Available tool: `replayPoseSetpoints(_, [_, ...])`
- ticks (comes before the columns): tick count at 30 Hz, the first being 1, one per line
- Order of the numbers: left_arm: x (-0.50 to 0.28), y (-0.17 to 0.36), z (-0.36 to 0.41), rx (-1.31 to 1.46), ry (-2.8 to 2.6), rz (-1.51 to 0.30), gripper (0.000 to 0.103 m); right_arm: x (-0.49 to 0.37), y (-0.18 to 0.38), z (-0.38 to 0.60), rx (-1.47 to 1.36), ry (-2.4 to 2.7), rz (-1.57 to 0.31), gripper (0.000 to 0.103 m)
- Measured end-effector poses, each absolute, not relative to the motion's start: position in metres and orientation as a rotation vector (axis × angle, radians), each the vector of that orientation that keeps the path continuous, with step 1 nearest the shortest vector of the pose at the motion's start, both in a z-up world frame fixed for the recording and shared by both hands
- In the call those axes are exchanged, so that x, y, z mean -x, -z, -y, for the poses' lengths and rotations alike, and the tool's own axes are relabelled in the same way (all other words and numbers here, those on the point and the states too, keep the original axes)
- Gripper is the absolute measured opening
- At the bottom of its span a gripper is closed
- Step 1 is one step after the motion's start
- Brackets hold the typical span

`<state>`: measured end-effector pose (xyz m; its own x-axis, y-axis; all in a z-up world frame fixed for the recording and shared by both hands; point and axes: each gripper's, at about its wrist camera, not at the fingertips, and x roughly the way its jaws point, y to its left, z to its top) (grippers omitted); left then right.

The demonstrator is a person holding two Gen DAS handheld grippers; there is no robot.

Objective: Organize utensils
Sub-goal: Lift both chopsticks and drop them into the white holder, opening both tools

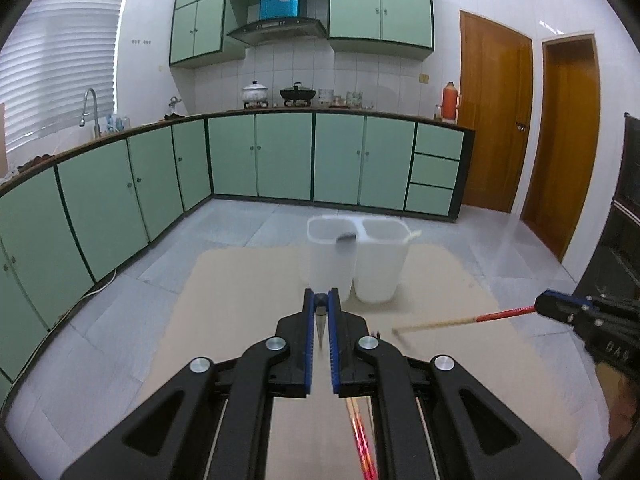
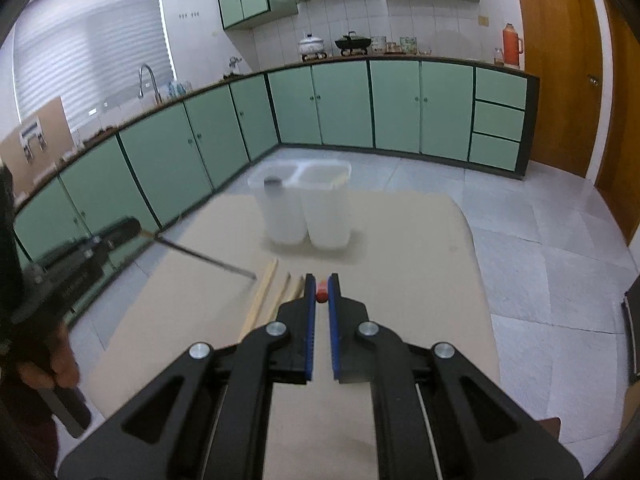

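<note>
Left gripper pinches a dark-handled metal utensil; right gripper pinches a red-ended chopstick, both above the tan mat. White two-compartment holder stands near the mat's far edge, loose chopsticks at its near-left part.

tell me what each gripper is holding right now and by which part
The left gripper is shut on a dark-handled metal utensil, gripped at the handle's end. The right gripper is shut on a chopstick, gripped at its red end.
</note>
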<state>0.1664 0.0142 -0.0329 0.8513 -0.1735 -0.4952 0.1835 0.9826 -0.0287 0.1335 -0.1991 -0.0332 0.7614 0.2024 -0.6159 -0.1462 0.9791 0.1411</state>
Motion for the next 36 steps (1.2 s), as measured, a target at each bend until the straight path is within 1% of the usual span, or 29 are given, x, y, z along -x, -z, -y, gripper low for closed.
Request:
replayPoseSetpoints(4, [-0.183,0.025,-0.014,-0.011,0.198,-0.524,0.007,-0.156,0.011,0.201,-0.069,-0.196,-0.661,0.005])
replayPoseSetpoints(16, [-0.201,0.006,-0.019,0.022,0.224,-0.525,0.007,-0.192,-0.021,0.194,0.000,-0.258,-0.645,0.005])
replayPoseSetpoints(22, [-0.201,-0.010,-0.020,0.038,0.249,-0.504,0.007,-0.201,-0.040,0.201,-0.043,-0.307,-0.624,0.005])
replayPoseSetpoints(25, [-0.201,-0.026,-0.021,0.038,0.262,-0.471,0.007,-0.203,-0.052,0.202,-0.054,-0.313,-0.600,0.005])
replayPoseSetpoints(30, [-0.211,-0.057,-0.018,0.038,0.277,-0.409,0.007,-0.216,-0.088,0.203,-0.056,-0.330,-0.527,0.005])
replayPoseSetpoints(36, [-0.235,-0.098,-0.011,0.029,0.275,-0.311,0.007,-0.244,-0.128,0.207,-0.035,-0.299,-0.440,0.005])
